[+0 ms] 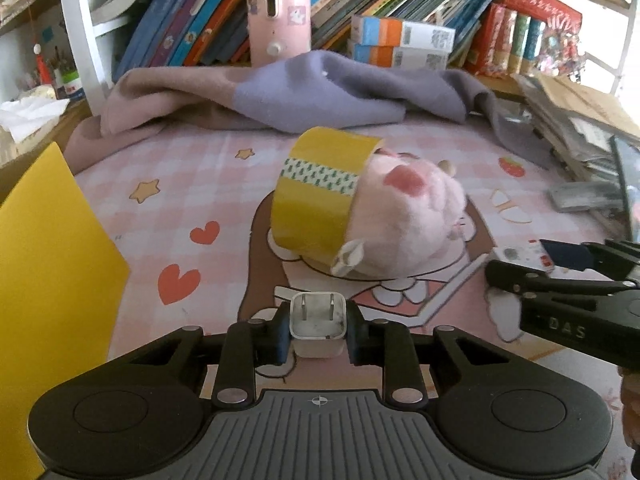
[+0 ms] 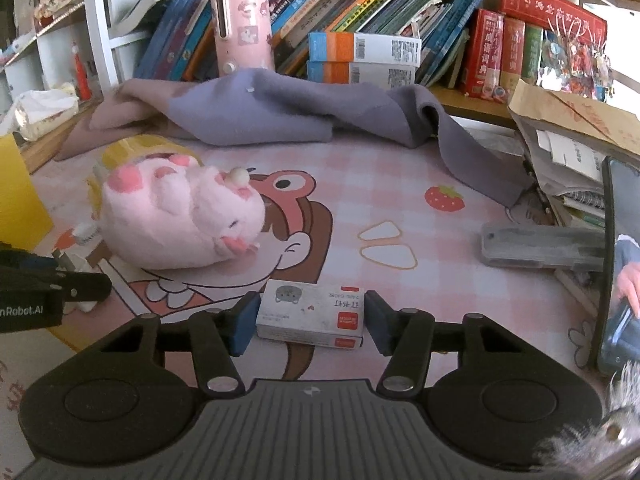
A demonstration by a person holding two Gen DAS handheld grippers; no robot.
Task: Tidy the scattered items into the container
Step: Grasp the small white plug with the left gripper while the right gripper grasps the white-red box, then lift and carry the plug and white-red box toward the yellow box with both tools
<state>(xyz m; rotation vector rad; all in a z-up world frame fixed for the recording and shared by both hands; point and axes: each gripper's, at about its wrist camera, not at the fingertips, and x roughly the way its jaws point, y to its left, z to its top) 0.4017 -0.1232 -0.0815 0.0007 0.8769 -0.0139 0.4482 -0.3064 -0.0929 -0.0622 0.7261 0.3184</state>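
L tool [image 1: 317, 326] clamped shut; R tool [image 2: 306, 320] jaws apart.

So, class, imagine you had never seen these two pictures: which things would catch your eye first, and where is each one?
First, the pink plush toy lying mid-mat on the pink checked mat, its far end tucked in a yellow tape roll. Then the tongs up front: the left tongs pinch a white plug, and the right tongs flank a small white box. Behind lies a purple blanket before packed books.
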